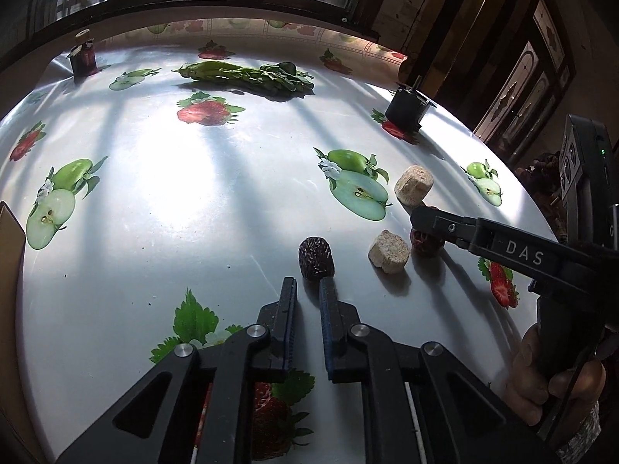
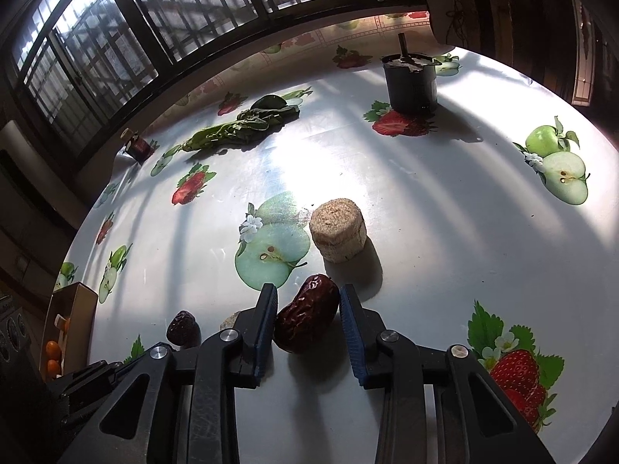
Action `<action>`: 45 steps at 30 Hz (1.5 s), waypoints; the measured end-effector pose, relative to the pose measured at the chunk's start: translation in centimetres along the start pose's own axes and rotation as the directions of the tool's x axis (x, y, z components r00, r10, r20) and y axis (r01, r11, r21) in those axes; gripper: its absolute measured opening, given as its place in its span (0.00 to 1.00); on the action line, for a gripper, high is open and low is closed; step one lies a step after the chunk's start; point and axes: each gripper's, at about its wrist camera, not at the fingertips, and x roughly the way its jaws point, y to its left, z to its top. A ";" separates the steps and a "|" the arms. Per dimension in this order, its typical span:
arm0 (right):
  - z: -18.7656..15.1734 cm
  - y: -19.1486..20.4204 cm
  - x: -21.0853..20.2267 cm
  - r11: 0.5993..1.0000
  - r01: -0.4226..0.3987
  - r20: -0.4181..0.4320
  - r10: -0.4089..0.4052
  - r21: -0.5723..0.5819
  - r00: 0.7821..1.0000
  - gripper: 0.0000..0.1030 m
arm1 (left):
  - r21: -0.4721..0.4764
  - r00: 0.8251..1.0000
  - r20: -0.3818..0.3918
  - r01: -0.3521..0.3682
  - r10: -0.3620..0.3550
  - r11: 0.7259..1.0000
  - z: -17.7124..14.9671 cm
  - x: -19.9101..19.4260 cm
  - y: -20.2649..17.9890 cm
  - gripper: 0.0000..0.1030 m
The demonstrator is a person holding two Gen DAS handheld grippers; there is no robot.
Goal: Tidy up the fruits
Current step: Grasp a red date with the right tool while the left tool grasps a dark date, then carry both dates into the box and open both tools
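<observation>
A dark wrinkled date [image 1: 316, 258] lies on the table just past my left gripper [image 1: 308, 285], whose fingers stand a narrow gap apart with nothing between them. My right gripper [image 2: 308, 294] is open around a second red-brown date [image 2: 306, 318]; the pads flank it, the right one close to touching. In the left wrist view the right gripper [image 1: 423, 218] hangs over that date [image 1: 425, 240]. Two tan cylindrical blocks [image 1: 413, 185] [image 1: 389, 251] sit beside the dates; the far one also shows in the right wrist view [image 2: 338, 230]. The first date [image 2: 183, 328] shows at lower left there.
The table wears a glossy fruit-print cloth [image 1: 174, 193]. A bundle of leafy greens [image 1: 247, 75] lies at the back. A black pot [image 1: 406, 110] stands at the back right, a small dark jar [image 1: 83, 58] at the back left. A cardboard box [image 2: 67, 321] holding orange fruits sits at the left edge.
</observation>
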 end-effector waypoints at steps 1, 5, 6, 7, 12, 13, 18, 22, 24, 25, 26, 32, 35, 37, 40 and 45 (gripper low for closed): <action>0.0 -0.1 0.0 1.000 -0.005 -0.003 0.005 0.005 1.000 0.34 | -0.007 1.000 0.012 -0.003 0.004 1.000 0.1 -0.1 0.1 0.33; 0.0 -0.1 0.3 1.000 -0.019 -0.019 0.019 0.019 1.000 0.34 | -0.033 0.998 0.070 0.002 0.000 0.999 1.0 -0.3 0.2 0.58; 0.0 -0.1 0.4 0.999 -0.024 -0.023 0.025 0.023 0.999 0.34 | -0.046 0.997 0.072 0.022 -0.018 0.999 1.3 -0.1 0.2 0.58; -0.1 -0.1 0.5 0.999 -0.030 -0.027 0.030 0.025 0.999 0.34 | -0.062 0.997 0.070 0.036 -0.032 0.997 1.3 0.2 0.3 0.58; 0.1 -0.1 0.6 1.000 -0.023 -0.023 0.023 0.017 0.999 0.34 | -0.089 1.000 0.020 0.023 -0.021 0.996 2.0 1.5 -0.4 0.58; 0.1 -0.4 0.5 1.000 -0.022 -0.022 0.023 0.022 0.999 0.34 | -0.078 1.000 0.013 0.017 -0.016 0.997 2.2 1.7 -0.8 0.58; 0.4 -1.6 0.2 0.997 -0.049 -0.034 0.052 0.067 0.998 0.34 | 0.082 0.999 0.019 -0.051 0.049 0.995 1.0 2.1 -4.0 0.24; 0.5 -1.8 0.1 0.995 -0.061 -0.033 0.063 0.078 0.997 0.34 | 0.110 0.996 0.005 -0.090 0.090 0.990 0.5 2.2 -4.8 0.16; 0.5 -1.7 0.0 0.995 -0.059 -0.029 0.061 0.076 0.998 0.34 | 0.085 0.997 -0.003 -0.082 0.083 0.993 0.4 1.8 -4.5 0.16; 0.5 -1.7 -0.1 0.995 -0.061 -0.025 0.063 0.078 0.998 0.34 | 0.079 0.997 -0.002 -0.080 0.081 0.994 0.2 1.4 -4.4 0.16; 0.5 -1.7 -0.2 0.995 -0.062 -0.021 0.064 0.078 0.998 0.34 | 0.078 0.997 0.003 -0.082 0.082 0.994 0.1 1.0 -4.4 0.16; 0.6 -1.6 -1.3 0.994 -0.083 0.013 0.082 0.075 0.997 0.34 | 0.056 0.996 0.044 -0.078 0.076 0.995 -1.2 -3.6 -4.2 0.16; 0.5 -1.2 -1.9 0.991 -0.117 0.027 0.115 0.072 0.993 0.34 | 0.032 0.993 0.071 -0.091 0.089 0.995 -2.3 -6.5 -3.2 0.17; 0.3 -0.7 -2.2 0.990 -0.127 0.033 0.125 0.060 0.992 0.34 | 0.011 0.990 0.091 -0.112 0.110 0.994 -3.2 -8.7 -2.0 0.17; -0.2 0.4 -2.6 0.991 -0.132 0.039 0.130 0.032 0.991 0.34 | -0.046 0.981 0.114 -0.152 0.156 0.987 -4.5 -12.1 1.1 0.17; -1.8 3.5 -2.7 0.992 -0.115 0.019 0.116 -0.050 0.993 0.34 | -0.196 0.954 0.127 -0.244 0.271 0.950 -7.3 -17.2 8.2 0.17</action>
